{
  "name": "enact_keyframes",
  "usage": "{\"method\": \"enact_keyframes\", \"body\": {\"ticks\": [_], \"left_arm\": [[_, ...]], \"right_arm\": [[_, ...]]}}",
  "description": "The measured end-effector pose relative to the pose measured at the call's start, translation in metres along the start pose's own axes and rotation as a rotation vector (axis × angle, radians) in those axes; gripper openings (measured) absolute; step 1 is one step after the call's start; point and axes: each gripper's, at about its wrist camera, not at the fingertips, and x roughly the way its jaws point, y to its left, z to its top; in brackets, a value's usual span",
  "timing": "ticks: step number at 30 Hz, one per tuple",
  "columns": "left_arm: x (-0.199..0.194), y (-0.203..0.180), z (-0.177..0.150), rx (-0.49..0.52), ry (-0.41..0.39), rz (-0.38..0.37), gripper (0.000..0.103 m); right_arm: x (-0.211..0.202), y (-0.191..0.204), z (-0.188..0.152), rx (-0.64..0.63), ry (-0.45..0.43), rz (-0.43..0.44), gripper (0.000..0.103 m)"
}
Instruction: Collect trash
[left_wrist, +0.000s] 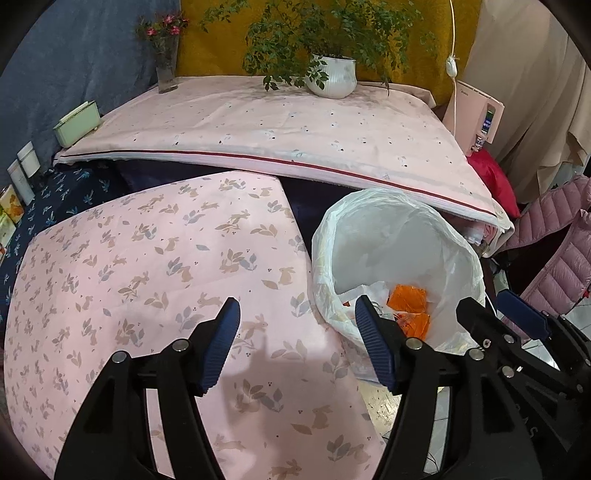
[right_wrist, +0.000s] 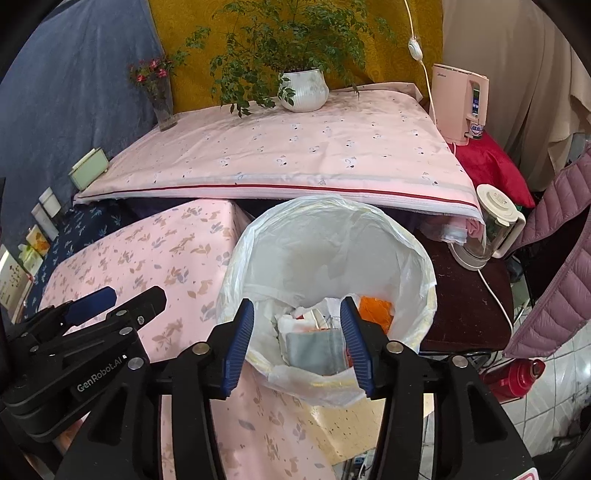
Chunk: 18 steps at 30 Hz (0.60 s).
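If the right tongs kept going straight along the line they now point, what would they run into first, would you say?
Most likely the trash already in the lined bin: the open right tongs point down into its mouth, at a grey folded piece on top of the pile. Depth is hard to judge.

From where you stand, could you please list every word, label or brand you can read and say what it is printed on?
"GenRobot.AI": white lettering on the body of the left gripper, seen from the right wrist view.
Brand mark at the top of the pink water dispenser: too small to read with confidence.
Display and sticker on the dispenser's front: blurred.
Print on the boxes at the left edge: unreadable.
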Motion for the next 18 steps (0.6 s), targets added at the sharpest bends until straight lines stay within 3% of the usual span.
{"method": "enact_keyframes", "body": {"ticks": [10, 12, 16, 18], "left_arm": [[-0.009, -0.001, -0.024, 0.028, 0.006, 0.047, 0.067], [-0.009, -0.001, -0.028, 0.027, 0.010, 0.059, 0.072], [-0.010, -0.001, -0.034, 0.027, 0.013, 0.063, 0.075], [-0.010, -0.002, -0.036, 0.030, 0.015, 0.070, 0.076]], "right_arm": [[-0.015, -0.001, -0.018, -0.032, 0.003, -0.027, 0.062], [-0.016, -0.003, -0.022, -0.037, 0.006, -0.036, 0.069], [-0.018, -0.004, -0.026, -0.050, 0.007, -0.058, 0.070], [-0.019, -0.003, -0.027, -0.063, 0.006, -0.075, 0.078]]}}
